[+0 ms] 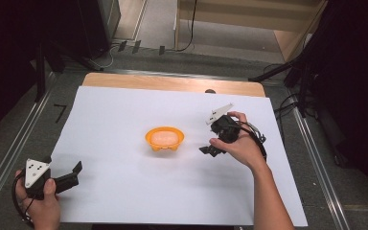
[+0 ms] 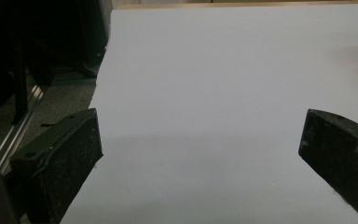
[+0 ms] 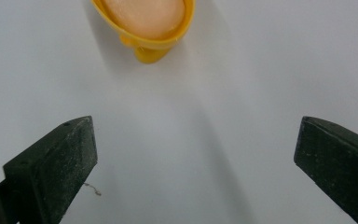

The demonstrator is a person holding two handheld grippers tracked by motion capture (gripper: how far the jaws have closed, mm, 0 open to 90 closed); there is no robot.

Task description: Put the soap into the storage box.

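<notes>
Both grippers released, orange bowl mid-sheet.
Left gripper (image 1: 72,173) rests at the white sheet's (image 1: 124,201) near left corner, jaws spread, nothing between them. Orange bowl (image 1: 165,138) sits at the sheet's centre, pale contents inside. Right gripper (image 1: 210,149), just right of the bowl and apart from it, jaws spread wide and empty.

L gripper (image 1: 60,181): lower left of frame; black body, grey 3-cornered plate w/ dark holes on top, black cable looping under your hand.
R gripper (image 1: 210,150): right of centre; black, white-grey plate, cables by your wrist.
Jaws: black, blocky, dusty, scuffed pads.
Arms: bare, no sleeves.
</notes>
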